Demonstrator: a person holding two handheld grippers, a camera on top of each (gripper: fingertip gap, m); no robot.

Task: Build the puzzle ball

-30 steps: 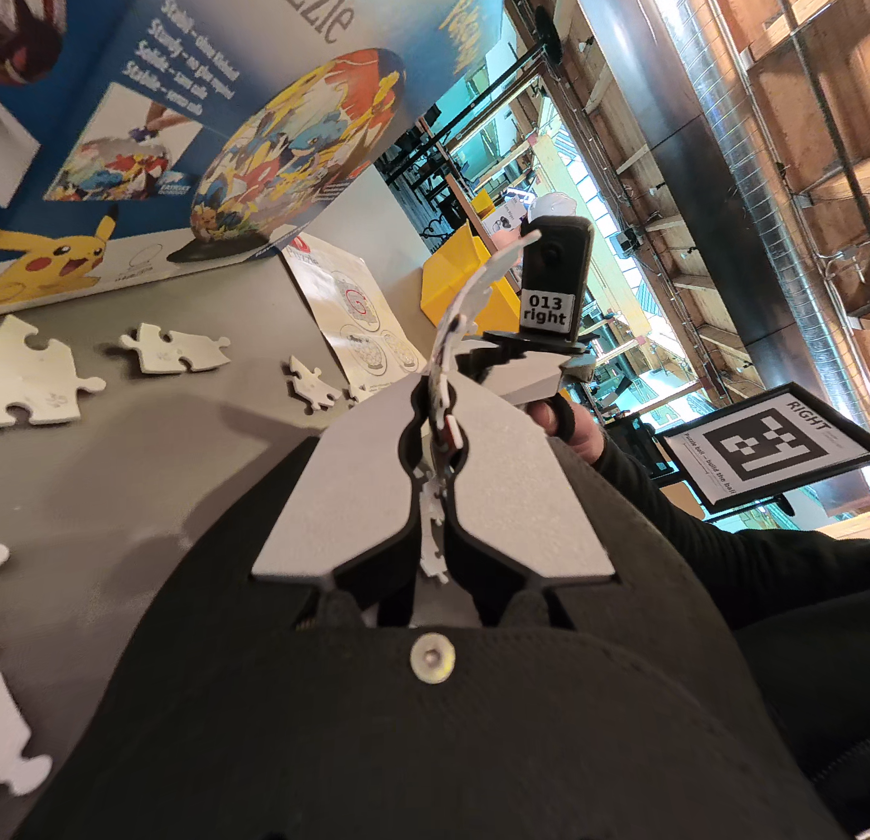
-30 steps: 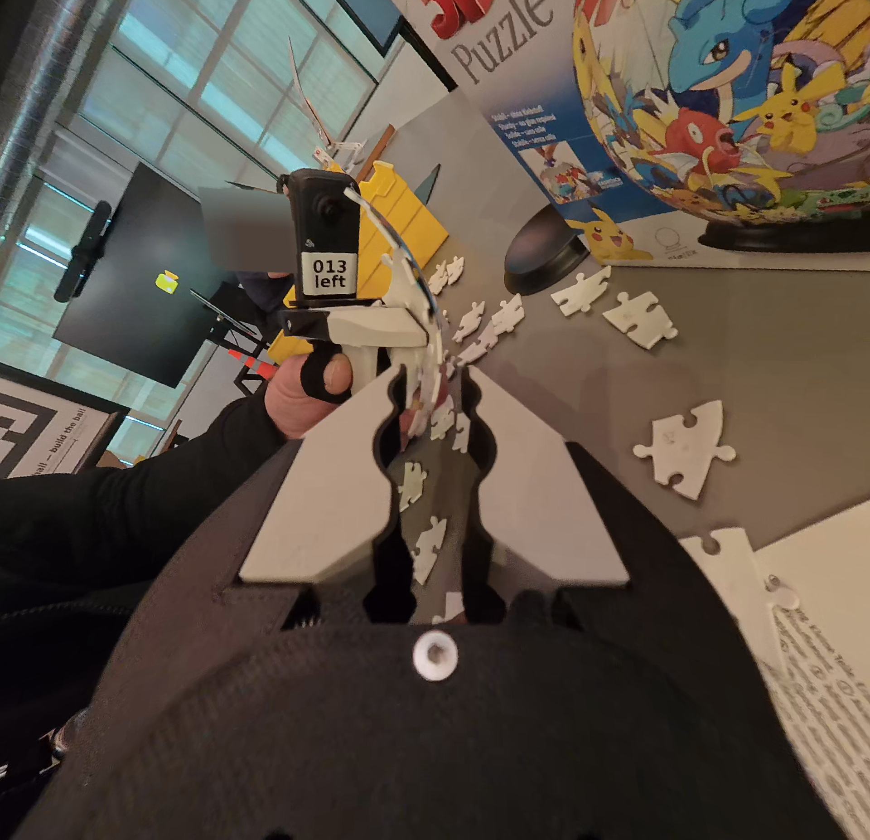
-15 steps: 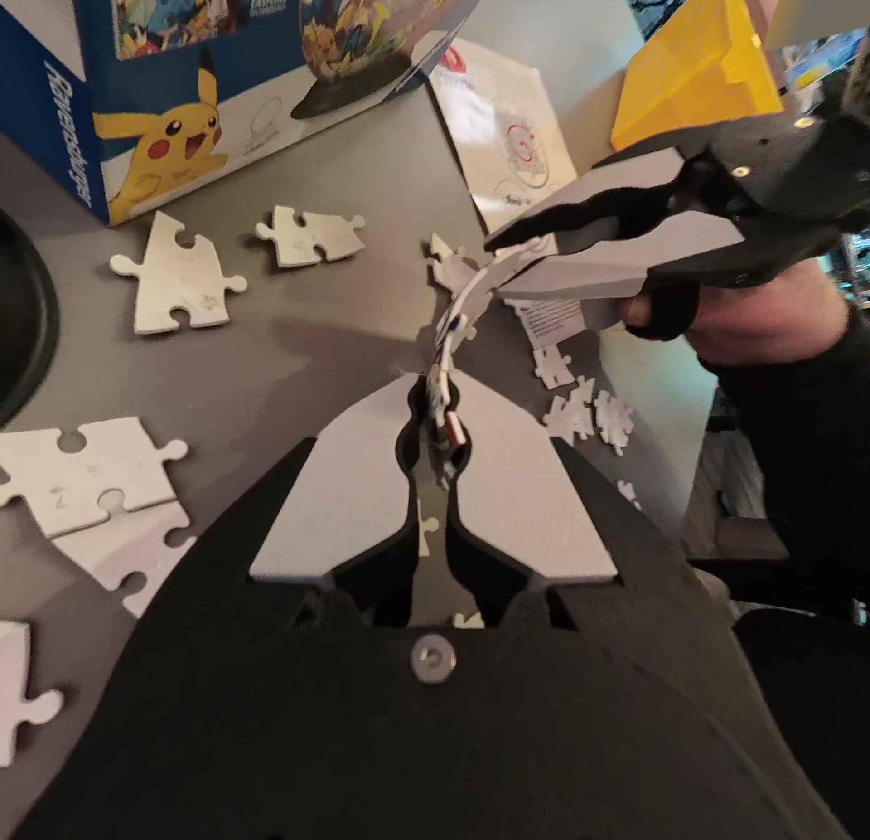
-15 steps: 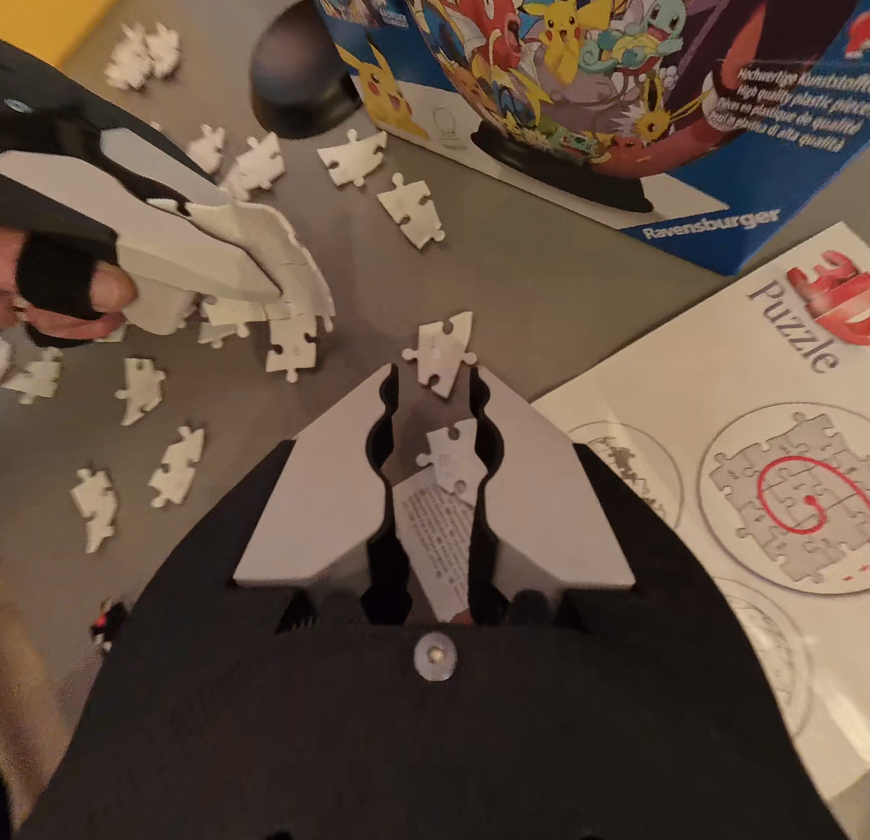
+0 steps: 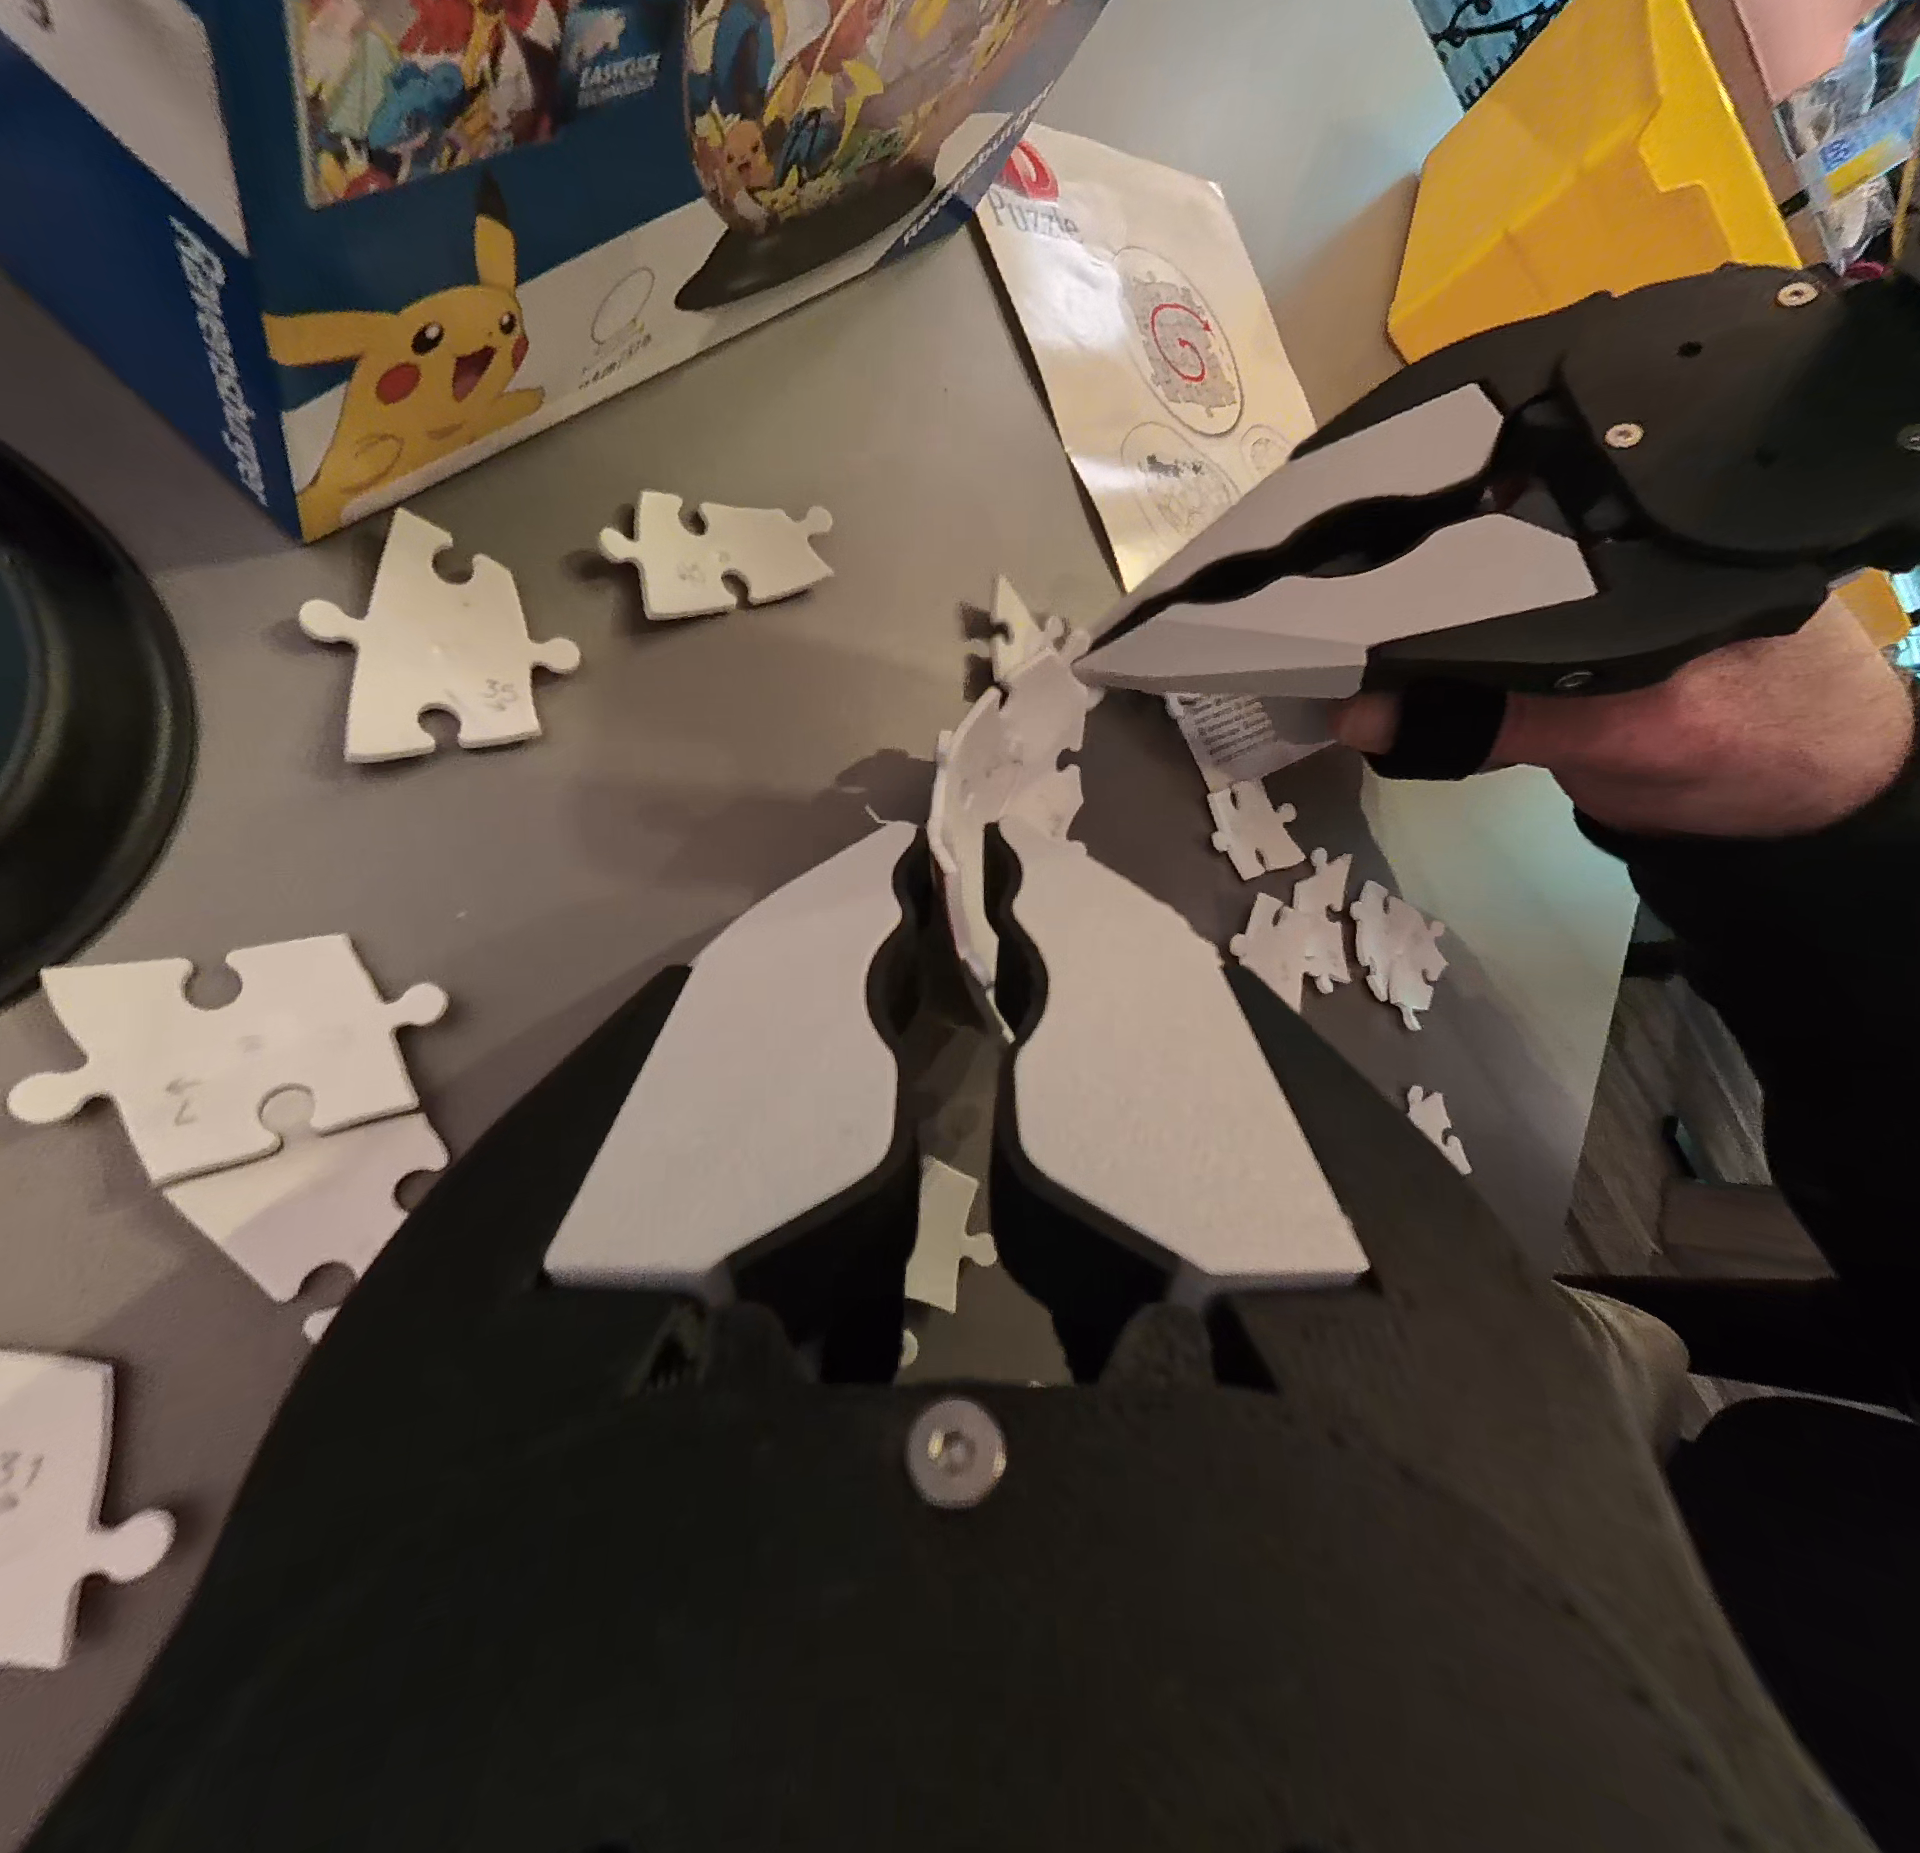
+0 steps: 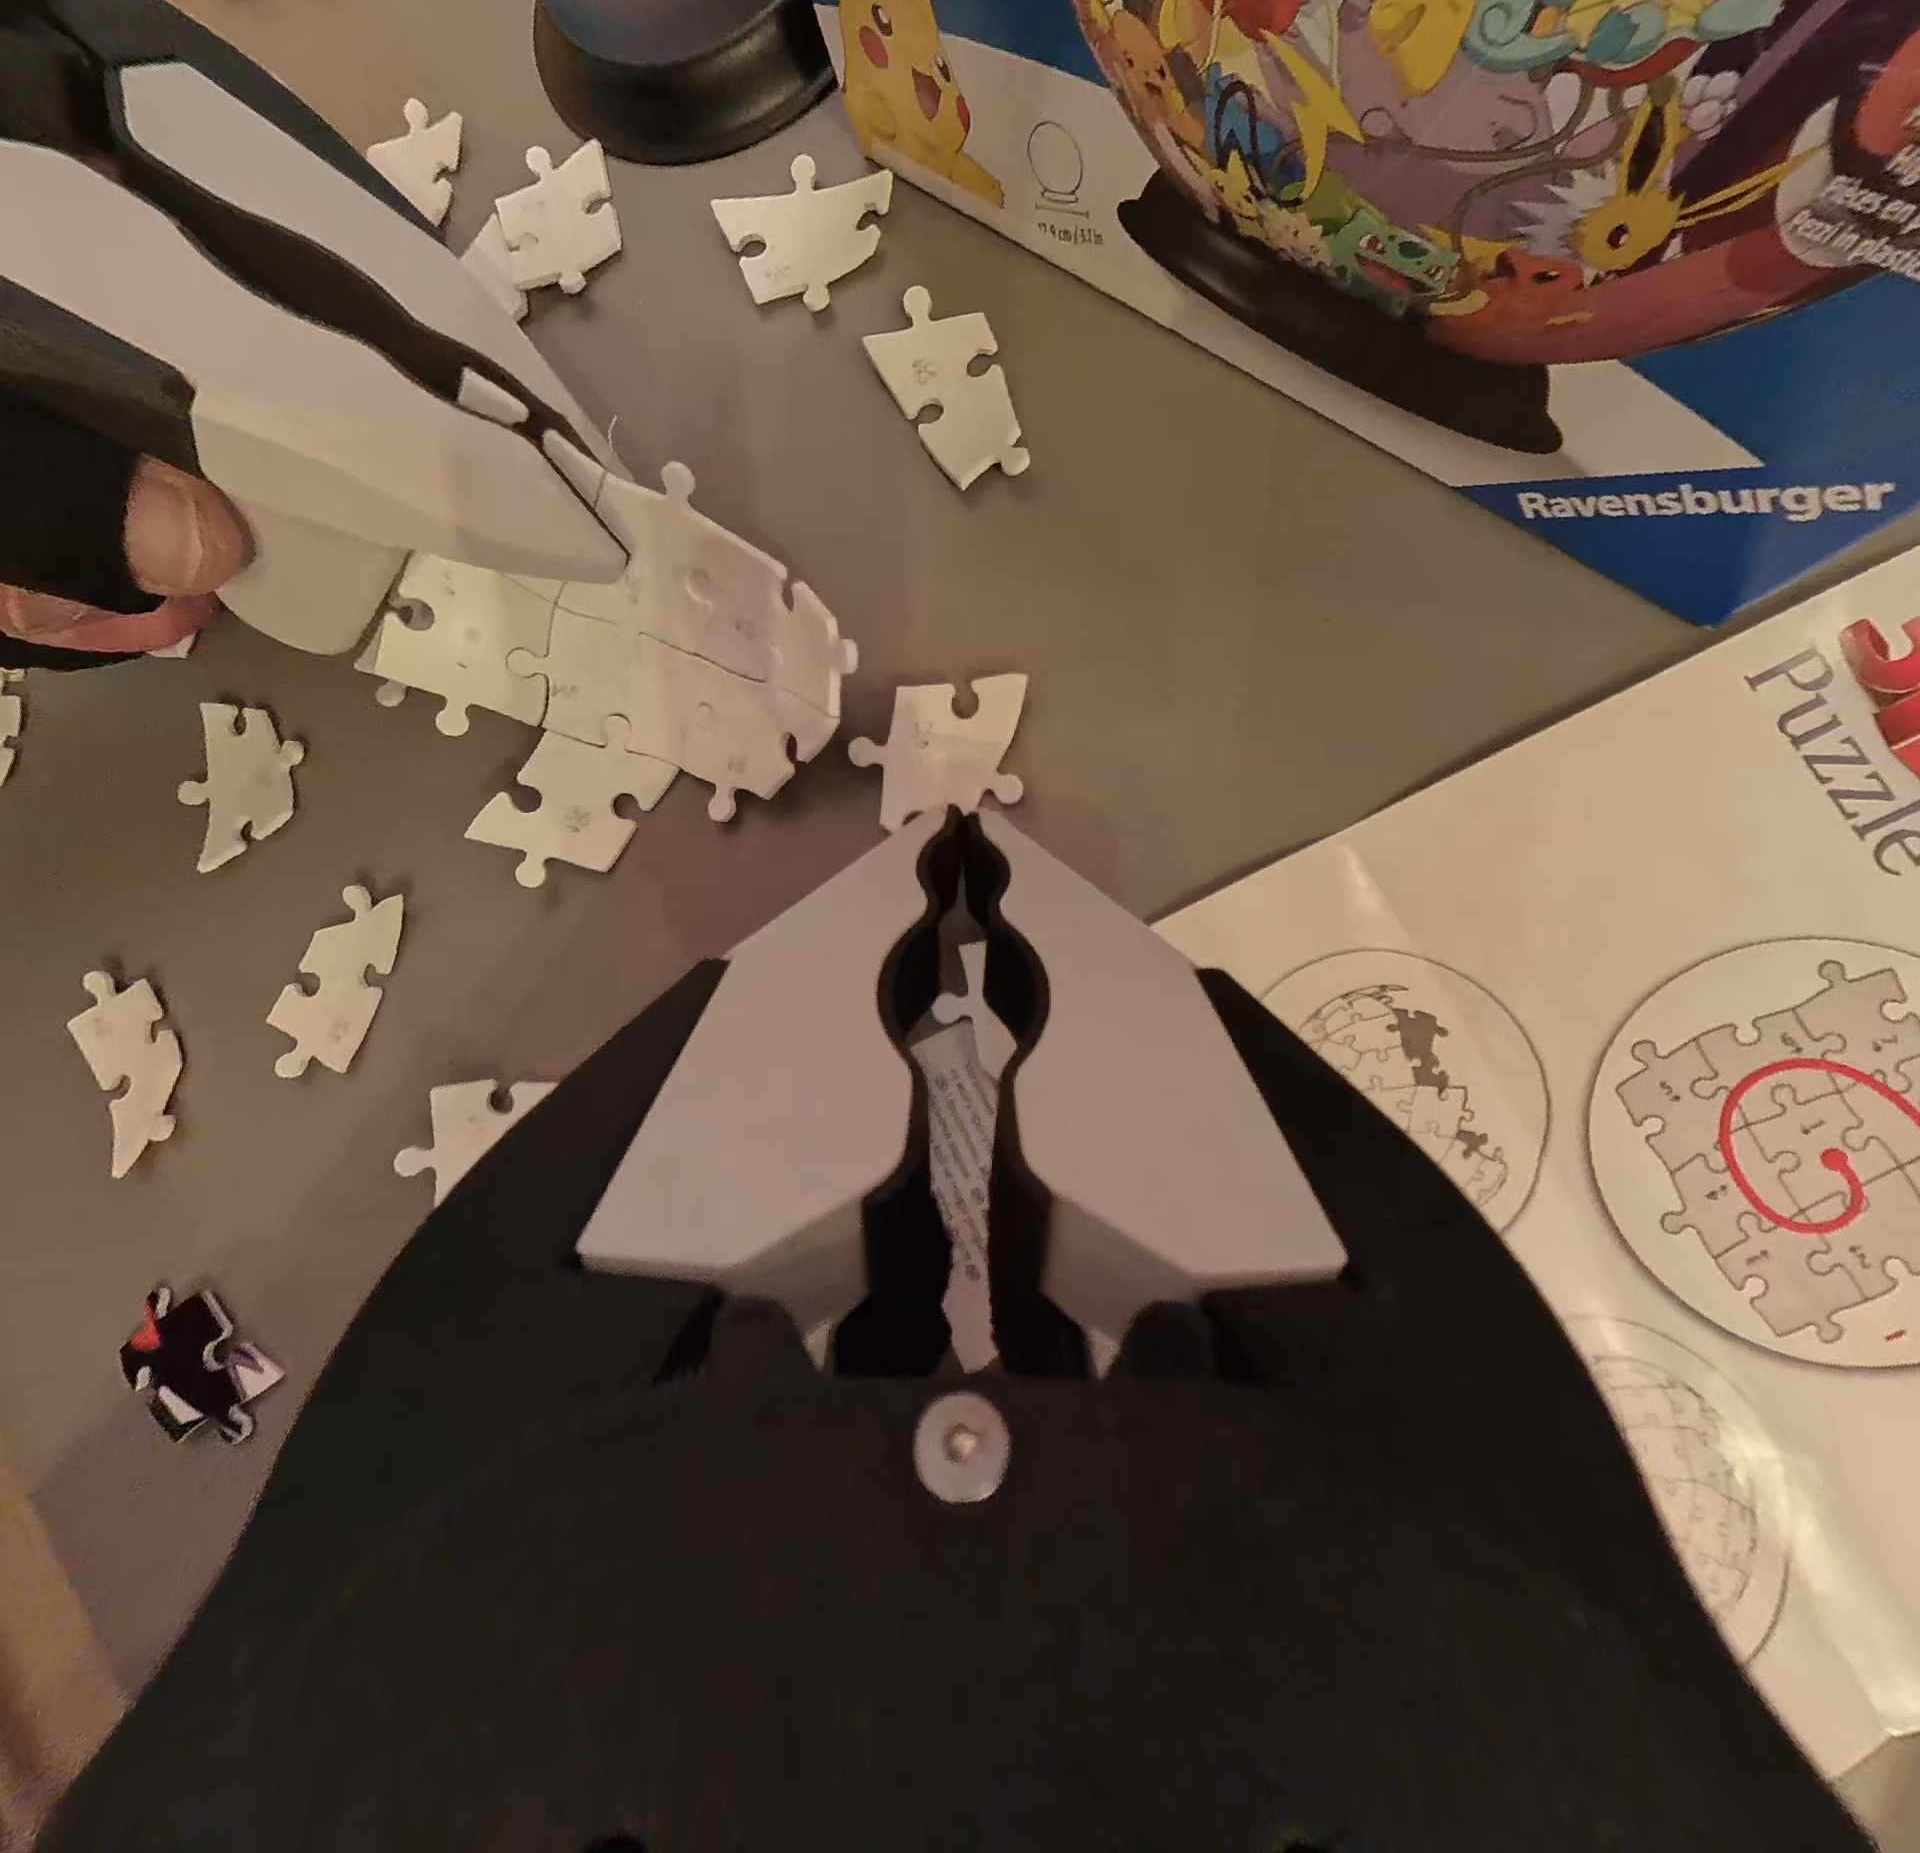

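My left gripper (image 5: 956, 853) is shut on a curved section of joined white puzzle pieces (image 5: 1013, 754) and holds it just above the grey table. In the right wrist view the left gripper (image 6: 613, 546) comes in from the upper left with that section (image 6: 665, 660) fanned out below its tips. My right gripper (image 6: 961, 821) is shut, its tips pinching the near edge of a loose white piece (image 6: 945, 743) that lies just right of the section. In the left wrist view the right gripper (image 5: 1086, 650) reaches in from the right to that piece (image 5: 1018, 614).
The blue puzzle box (image 6: 1455, 193) stands at the back, with a black round stand (image 6: 665, 68) beside it. An instruction sheet (image 6: 1558, 972) lies at the right. Several loose white pieces (image 5: 436, 650) are scattered about, plus one dark piece (image 6: 197, 1362). A yellow bin (image 5: 1558, 172) sits beyond the table. The gap from one gripper's tips to the other's is roughly 8 cm.
Both grippers have tipped down from mid-air to the table. My right gripper was open and has shut at the loose piece. My left gripper kept hold of the section.
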